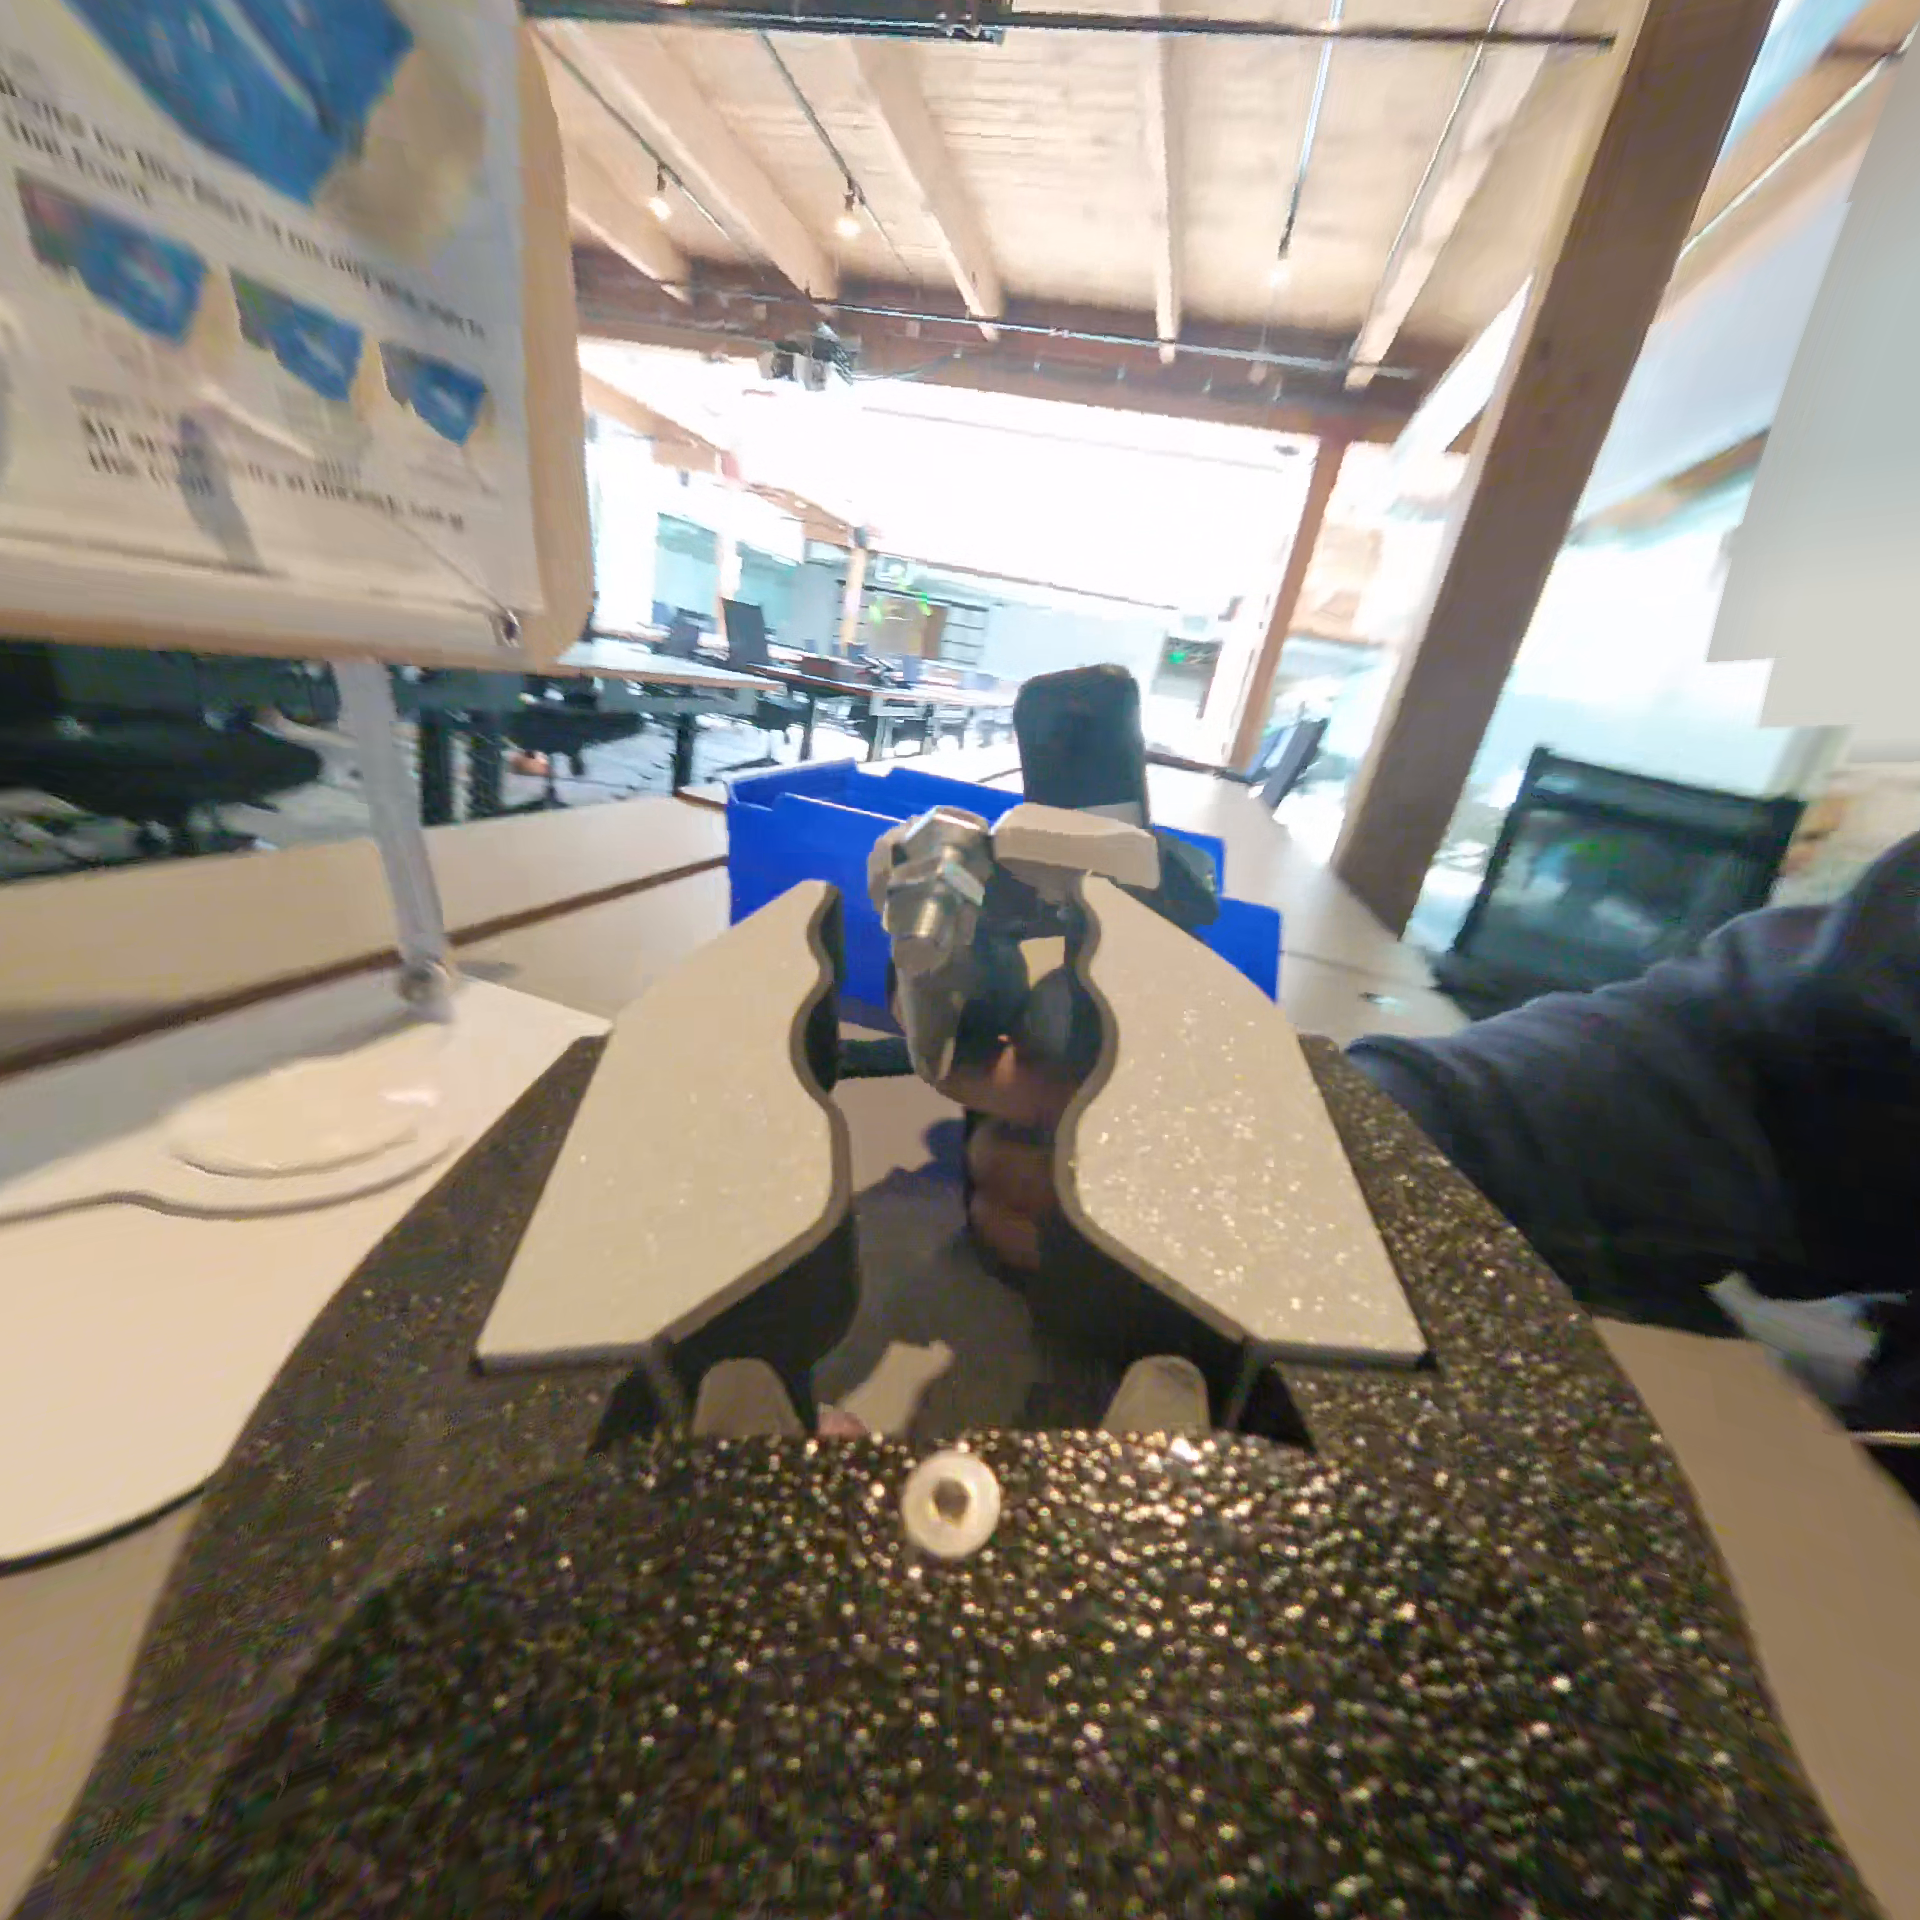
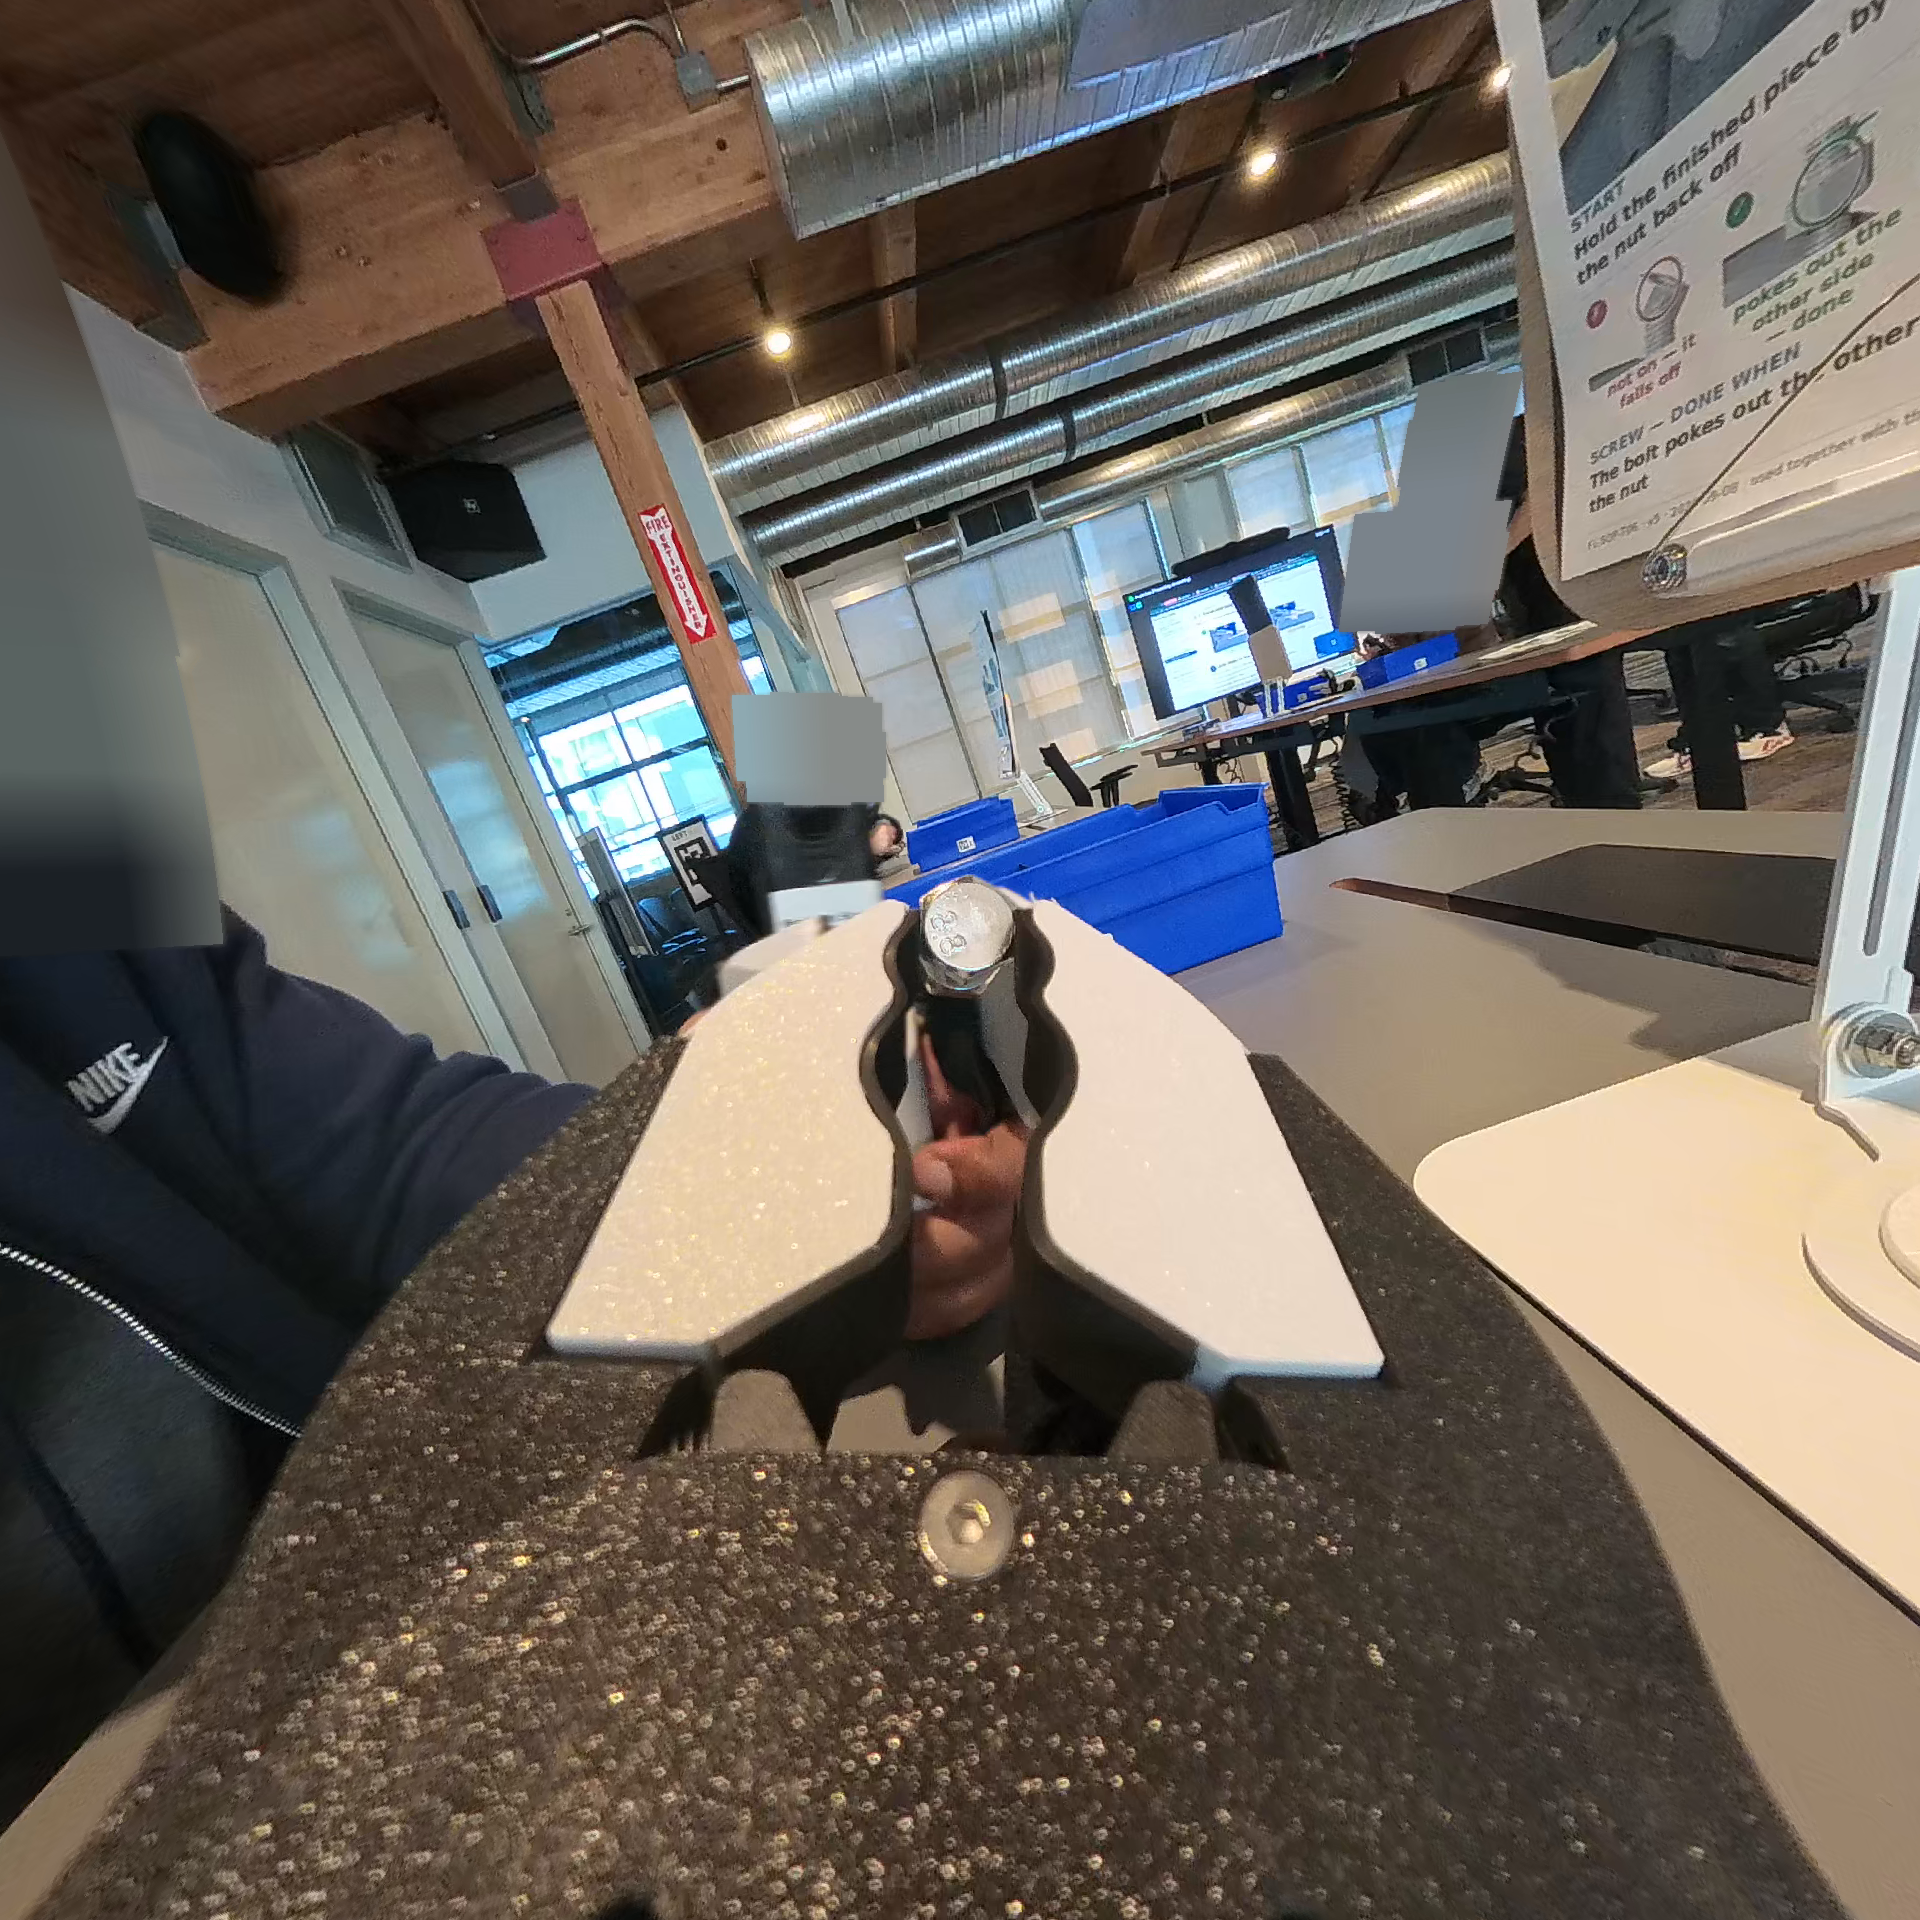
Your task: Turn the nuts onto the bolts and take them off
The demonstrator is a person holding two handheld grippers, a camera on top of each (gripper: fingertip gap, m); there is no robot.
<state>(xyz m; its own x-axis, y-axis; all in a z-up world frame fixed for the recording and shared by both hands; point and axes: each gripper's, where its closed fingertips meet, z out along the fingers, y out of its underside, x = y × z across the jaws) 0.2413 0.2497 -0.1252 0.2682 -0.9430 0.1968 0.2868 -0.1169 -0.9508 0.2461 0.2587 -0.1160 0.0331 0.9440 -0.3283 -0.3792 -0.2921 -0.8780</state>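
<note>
my right gripper (image 2: 961,940) had its jaws clamped on the bolt (image 2: 964,935) head, left gripper (image 1: 956,914) jaws hung open, bolt's threaded end with the nut (image 1: 935,868) poking between them, blue bin (image 1: 790,842) just behind

You have printed lines and small pictures on the instruction sheet (image 2: 1714,281) hanging at upper right in the right wrist view. A red-and-white lettered sign (image 2: 673,574) runs down the wooden post. A white brand mark (image 2: 114,1081) sits on your dark jacket. Stamped marks show on the head of the bolt (image 2: 964,935). The far monitor (image 2: 1231,634) shows pages too small to read. In the left wrist view, the poster (image 1: 260,312) is blurred.
</note>
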